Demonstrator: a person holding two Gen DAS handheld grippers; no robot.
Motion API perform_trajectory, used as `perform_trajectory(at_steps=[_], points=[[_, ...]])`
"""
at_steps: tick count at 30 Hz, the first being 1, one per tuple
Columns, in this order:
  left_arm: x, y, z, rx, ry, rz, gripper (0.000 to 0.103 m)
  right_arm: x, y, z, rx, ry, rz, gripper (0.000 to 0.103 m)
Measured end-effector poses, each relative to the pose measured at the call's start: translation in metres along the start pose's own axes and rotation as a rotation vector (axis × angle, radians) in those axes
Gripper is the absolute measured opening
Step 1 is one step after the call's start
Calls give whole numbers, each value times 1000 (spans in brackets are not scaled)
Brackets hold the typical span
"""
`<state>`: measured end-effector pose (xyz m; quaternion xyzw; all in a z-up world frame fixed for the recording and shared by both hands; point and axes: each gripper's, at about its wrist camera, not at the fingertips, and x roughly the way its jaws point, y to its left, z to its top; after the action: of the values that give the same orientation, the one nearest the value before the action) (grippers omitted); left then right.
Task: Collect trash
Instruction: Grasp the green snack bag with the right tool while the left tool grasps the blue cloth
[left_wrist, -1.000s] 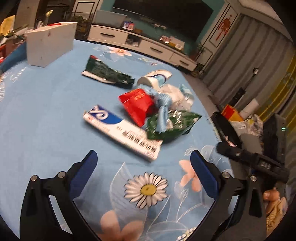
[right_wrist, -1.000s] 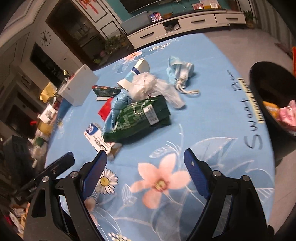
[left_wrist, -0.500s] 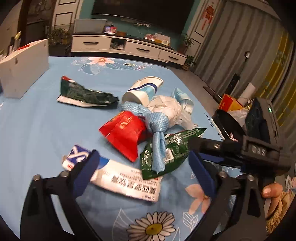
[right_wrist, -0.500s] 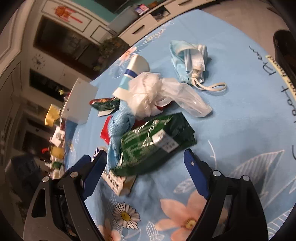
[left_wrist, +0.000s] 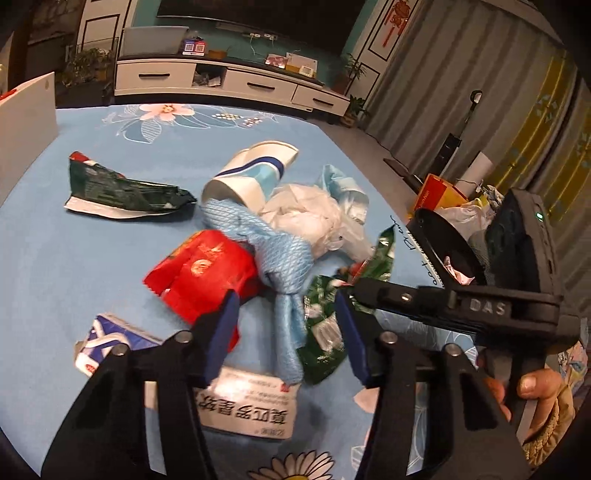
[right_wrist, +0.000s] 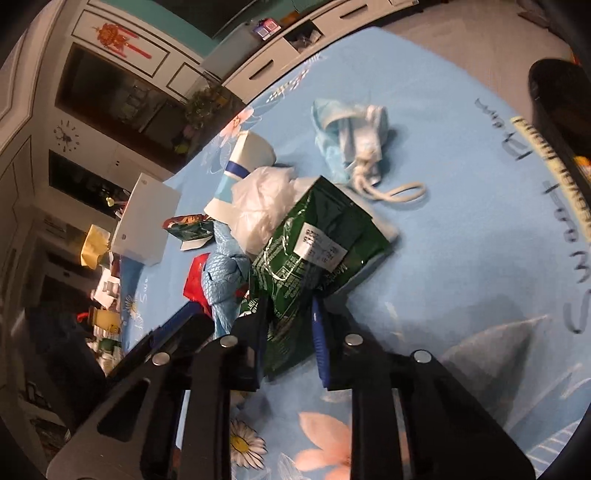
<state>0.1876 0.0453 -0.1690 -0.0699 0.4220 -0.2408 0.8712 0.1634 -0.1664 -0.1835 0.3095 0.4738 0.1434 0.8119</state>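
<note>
The right claw (right_wrist: 288, 332) has just been closing and now pinches the near end of the green wrapper (right_wrist: 314, 243), lifting it off the blue flowered table (right_wrist: 461, 258). The left claw (left_wrist: 286, 332) has also been narrowing; its pads sit either side of the blue cloth (left_wrist: 280, 258) without pressing it. Beside it lie a red packet (left_wrist: 199, 273) and a white box (left_wrist: 255, 406). Further back are a paper cup (left_wrist: 251, 173), a crumpled plastic bag (left_wrist: 314, 214) and a face mask (right_wrist: 351, 136).
</note>
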Motion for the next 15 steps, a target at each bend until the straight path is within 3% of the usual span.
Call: perform_trajectory(at_steps=[9,12,14,15], points=[[24,-16,5,18,48,44,44,-51,-21,-8,-69,-93,-78,23],[32,-18,6,18,66,66,33,-59,-23,-7,-76,-112,-77,22],[37,-17,4,7,90,87,17,-62,-24,-7,-80,-121,-75,22],[39,-15,3,-1,97,91,16,-63,-24,-7,-83,-123,-75,22]])
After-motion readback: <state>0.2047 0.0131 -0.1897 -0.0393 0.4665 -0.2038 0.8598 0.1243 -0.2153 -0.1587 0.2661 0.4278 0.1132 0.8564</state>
